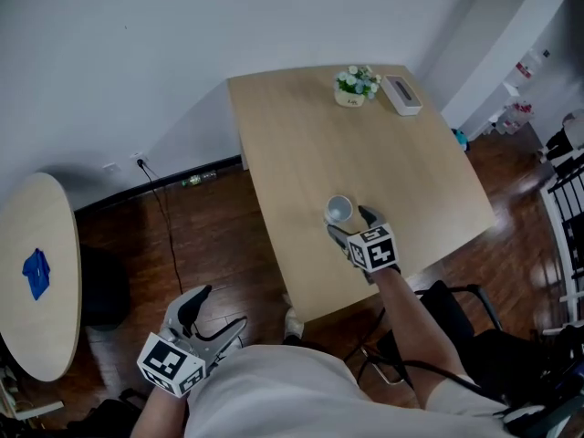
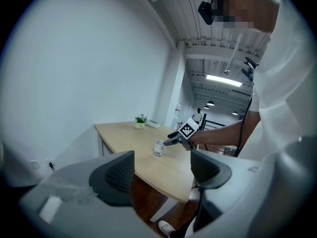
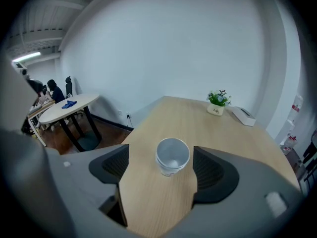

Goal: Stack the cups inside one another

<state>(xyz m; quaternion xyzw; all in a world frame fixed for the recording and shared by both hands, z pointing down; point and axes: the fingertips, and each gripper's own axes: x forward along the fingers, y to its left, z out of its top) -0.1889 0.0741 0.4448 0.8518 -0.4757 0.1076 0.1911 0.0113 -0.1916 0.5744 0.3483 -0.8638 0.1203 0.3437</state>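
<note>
A stack of clear plastic cups [image 1: 338,210] stands upright on the wooden table [image 1: 301,144], near its front edge. The right gripper view shows the cups [image 3: 172,156] from above, just ahead of the jaws and between their lines. My right gripper [image 1: 349,223] is open, its tips right behind the cups, not touching them. My left gripper [image 1: 217,310] hangs open and empty over the floor, left of the table. From the left gripper view the cups [image 2: 158,148] look small, with the right gripper [image 2: 170,138] beside them.
A small potted plant [image 1: 355,84] and a white tissue box [image 1: 401,94] sit at the table's far end. A round side table [image 1: 36,276] with a blue thing on it stands at the left. A black chair [image 1: 456,322] is under the table's near right corner. Cable runs along the wall.
</note>
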